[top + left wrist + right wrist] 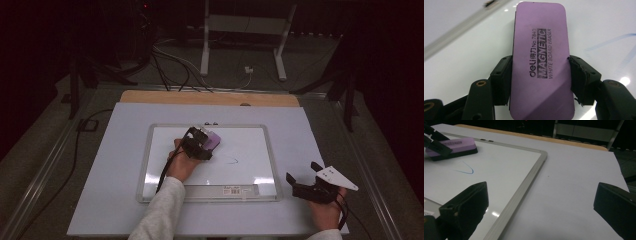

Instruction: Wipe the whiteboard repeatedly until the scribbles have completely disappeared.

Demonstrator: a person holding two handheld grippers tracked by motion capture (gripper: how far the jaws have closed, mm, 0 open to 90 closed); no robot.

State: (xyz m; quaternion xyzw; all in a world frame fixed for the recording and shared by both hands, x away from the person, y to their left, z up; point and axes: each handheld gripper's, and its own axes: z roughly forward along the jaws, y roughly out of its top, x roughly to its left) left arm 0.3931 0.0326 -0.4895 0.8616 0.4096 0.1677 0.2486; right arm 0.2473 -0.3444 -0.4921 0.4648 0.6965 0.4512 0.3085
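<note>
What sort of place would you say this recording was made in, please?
Probably a lab-style recording setup: a whiteboard on a white tabletop, cables on the floor, and a metal stand behind.

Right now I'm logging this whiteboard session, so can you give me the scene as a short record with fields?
Work in hand: wiping a whiteboard
Held thing: purple eraser, lying flat on the board
Left tongs: shut on the eraser's long sides
Right tongs: open, holding nothing, over the white table just right of the board's frame
Mark left: a short curved blue line on the board, beside the eraser
Board position: middle of the table, tray edge toward the person
</note>
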